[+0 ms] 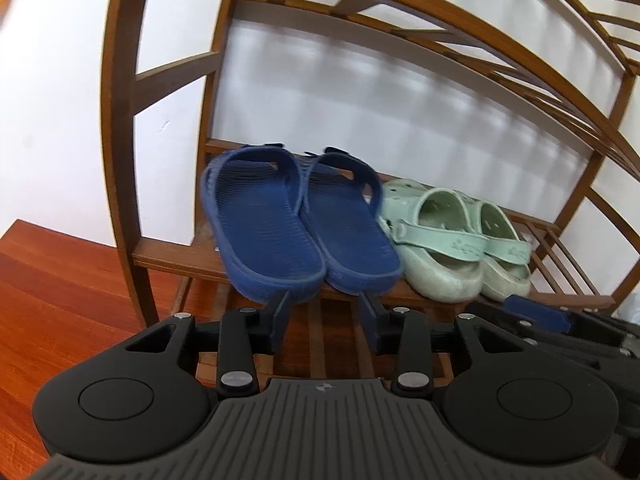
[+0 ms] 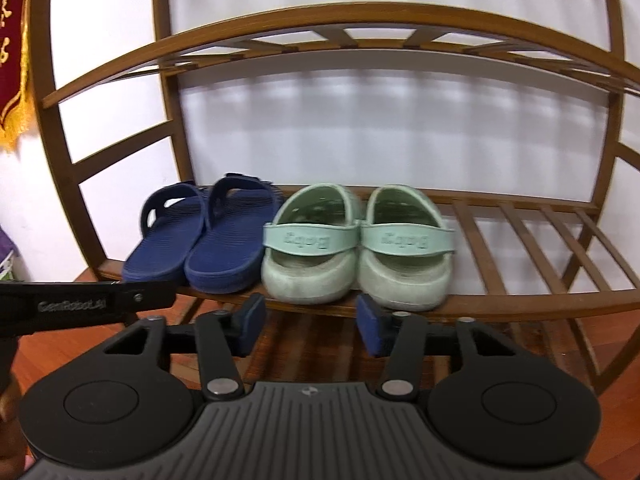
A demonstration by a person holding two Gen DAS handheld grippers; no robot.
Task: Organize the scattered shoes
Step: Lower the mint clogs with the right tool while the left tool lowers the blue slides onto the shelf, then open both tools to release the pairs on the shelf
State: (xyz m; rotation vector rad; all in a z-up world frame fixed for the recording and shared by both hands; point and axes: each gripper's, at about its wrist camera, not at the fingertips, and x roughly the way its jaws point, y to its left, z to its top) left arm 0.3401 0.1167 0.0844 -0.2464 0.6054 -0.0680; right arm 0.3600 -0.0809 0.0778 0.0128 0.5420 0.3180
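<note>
Blue slippers (image 2: 200, 236) and green clogs (image 2: 356, 248) paired at the rack shelf (image 2: 540, 240) front-left edge. Left gripper (image 1: 326, 320), right gripper (image 2: 306, 324) both wide, empty — heels overhang, a bump could knock them off.

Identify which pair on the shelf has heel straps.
The mint green clogs, right of the blue slides; each clog has a strap across its heel, while the slides are open-backed.

A wooden slatted shoe rack (image 2: 532, 240) with several tiers stands against a plain white wall (image 2: 360, 120). Floor (image 1: 60, 300) is reddish-brown wood boards. A dark red banner with gold fringe (image 2: 14, 60) hangs at the left edge, right wrist view.
</note>
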